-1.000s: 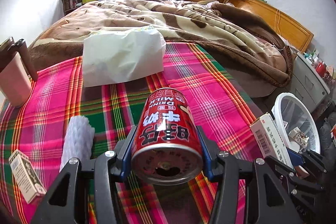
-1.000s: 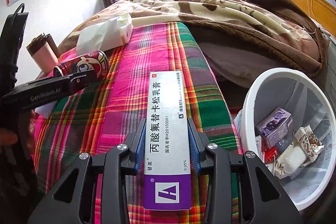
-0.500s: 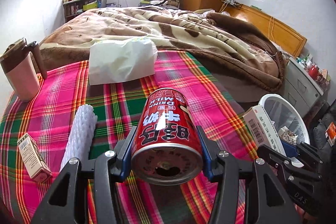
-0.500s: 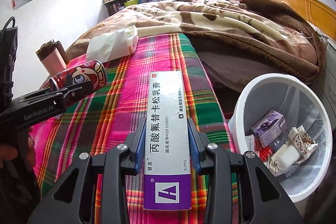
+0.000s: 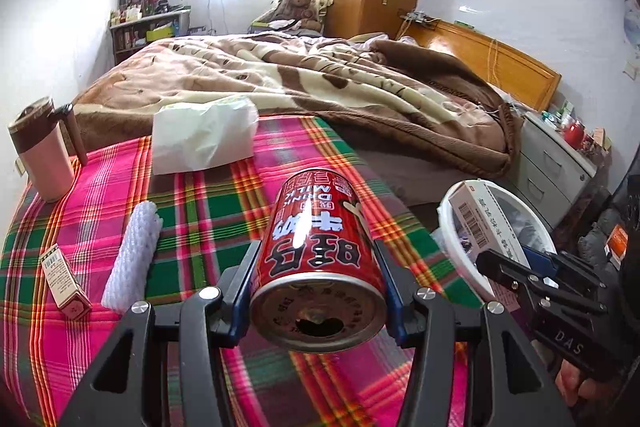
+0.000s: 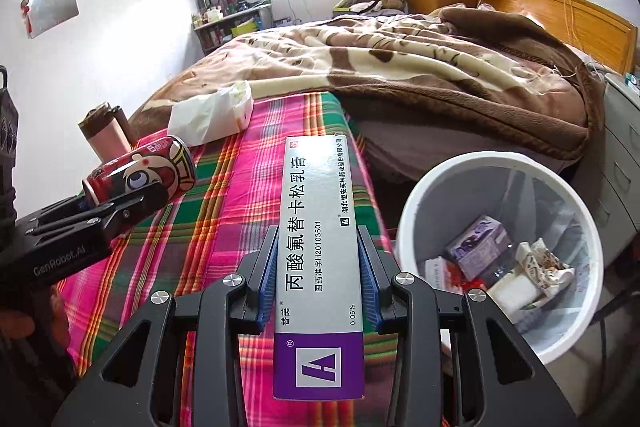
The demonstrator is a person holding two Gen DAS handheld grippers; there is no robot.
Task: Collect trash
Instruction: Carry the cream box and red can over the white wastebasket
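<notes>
My left gripper (image 5: 318,259) is shut on a red milk drink can (image 5: 318,251), held on its side above the plaid cloth. The can also shows in the right wrist view (image 6: 140,179). My right gripper (image 6: 319,247) is shut on a long grey and purple medicine box (image 6: 318,259), held over the table's right edge beside the white trash bin (image 6: 424,195). The box (image 5: 480,223) and the bin (image 5: 452,227) also show in the left wrist view. The bin holds several pieces of trash.
On the plaid cloth (image 5: 100,195) lie a white foam sleeve (image 5: 134,255), a small carton (image 5: 64,283), a white tissue pack (image 5: 200,139) and a pink mug (image 5: 42,151). A bed (image 5: 320,83) lies behind. Grey drawers (image 5: 556,167) stand at the right.
Both grippers have risen and drawn back from the table with their loads. The right gripper with the box now sits closer to the bin's rim.
</notes>
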